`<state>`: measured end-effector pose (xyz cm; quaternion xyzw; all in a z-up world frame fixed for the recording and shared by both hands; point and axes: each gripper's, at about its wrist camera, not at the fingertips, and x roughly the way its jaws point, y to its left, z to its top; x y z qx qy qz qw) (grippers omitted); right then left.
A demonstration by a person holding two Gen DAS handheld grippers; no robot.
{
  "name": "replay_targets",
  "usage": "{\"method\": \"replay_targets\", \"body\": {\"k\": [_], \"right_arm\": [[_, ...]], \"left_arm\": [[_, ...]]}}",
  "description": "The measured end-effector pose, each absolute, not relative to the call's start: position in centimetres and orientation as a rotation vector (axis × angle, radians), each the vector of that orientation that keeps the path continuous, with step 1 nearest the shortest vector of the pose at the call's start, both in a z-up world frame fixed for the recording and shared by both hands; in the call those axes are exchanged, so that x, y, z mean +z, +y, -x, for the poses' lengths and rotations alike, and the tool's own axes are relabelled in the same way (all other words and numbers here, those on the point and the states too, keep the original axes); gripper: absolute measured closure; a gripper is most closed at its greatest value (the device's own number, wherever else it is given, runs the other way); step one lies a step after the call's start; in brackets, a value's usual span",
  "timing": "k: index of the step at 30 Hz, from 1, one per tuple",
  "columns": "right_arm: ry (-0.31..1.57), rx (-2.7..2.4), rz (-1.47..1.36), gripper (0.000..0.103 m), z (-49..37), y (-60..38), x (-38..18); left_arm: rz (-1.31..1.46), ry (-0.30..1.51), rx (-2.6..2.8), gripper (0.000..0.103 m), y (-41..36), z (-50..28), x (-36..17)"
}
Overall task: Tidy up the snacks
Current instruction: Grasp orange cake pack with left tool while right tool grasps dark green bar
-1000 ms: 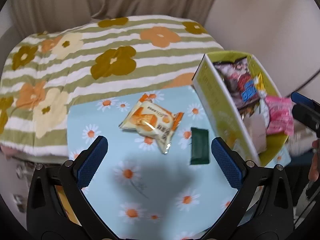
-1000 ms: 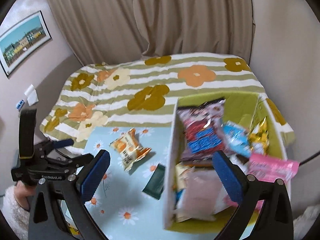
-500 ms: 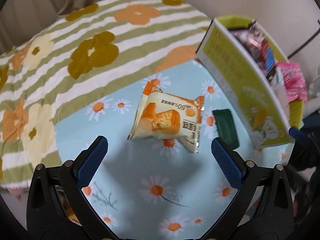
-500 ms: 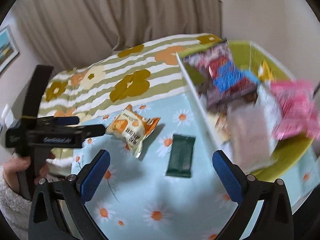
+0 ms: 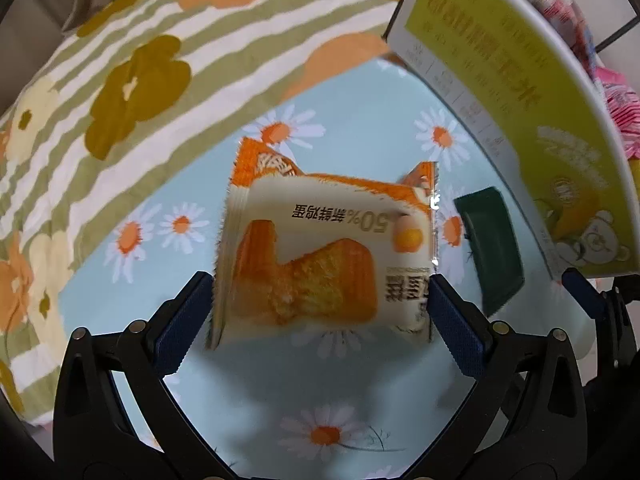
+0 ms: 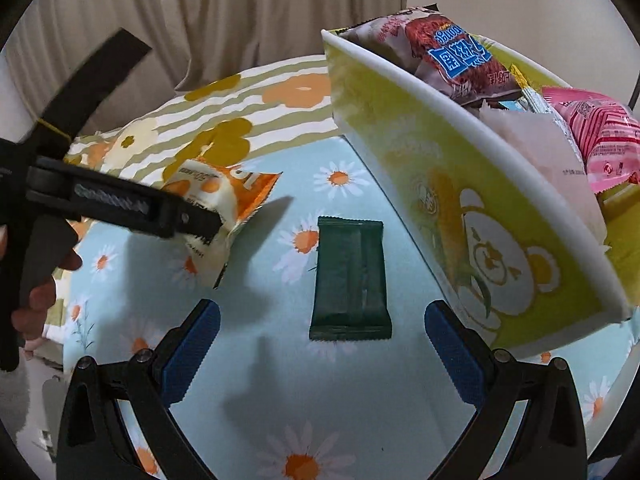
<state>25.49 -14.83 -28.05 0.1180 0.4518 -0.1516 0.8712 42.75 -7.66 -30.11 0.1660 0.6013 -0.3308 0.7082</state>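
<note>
The green snack box (image 6: 472,200) stands on the daisy-print cloth (image 6: 280,400) and serves as the landmark here. To the left of the box, the orange-and-white cake packet (image 5: 320,256) sits between the blue pads of the left gripper (image 5: 320,312), its two side edges meeting the pads, one on each side; the jaws are spread about as wide as the packet, and whether they are actually pressing on it cannot be told. In the right wrist view the same packet (image 6: 224,200) shows at the tip of the left gripper (image 6: 200,220), well left of the box, with its far end tilted upward.

Between that packet and the box wall lies the dark green bar packet (image 6: 350,280), flat on the cloth, near the wall but not touching it. The right gripper (image 6: 320,344) hovers with its jaws wide apart, empty; the near end of the green bar lies between its blue pads, touching neither. In the left wrist view the green bar (image 5: 490,248) lies just right of the cake packet, beside the box (image 5: 500,80)

Inside the box stand a dark red packet with a blue label (image 6: 452,60), a pale pink packet (image 6: 536,152) and a bright pink packet (image 6: 596,136)
</note>
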Motion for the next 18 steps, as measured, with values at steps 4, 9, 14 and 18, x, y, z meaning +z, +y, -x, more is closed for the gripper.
{"method": "replay_targets", "body": {"k": [4, 9, 14, 18], "right_arm": [[0.947, -0.323, -0.217, 0.001, -26.3, -14.1, -28.8], [0.959, -0.349, -0.214, 0.002, -27.0, -14.6, -30.0], [0.963, -0.390, -0.238, 0.002, -27.4, -15.7, -30.9], [0.969, -0.391, -0.240, 0.006, -27.6, -15.9, -31.4]], "left_arm": [[-0.325, 1.377, -0.758, 0.000, -8.3, -43.2, -31.3], [-0.326, 1.359, -0.753, 0.000, -8.9, -43.5, -31.8], [-0.332, 1.326, -0.760, 0.000, -9.2, -43.5, -31.9], [-0.335, 1.292, -0.785, 0.015, -9.1, -43.2, -31.6]]}}
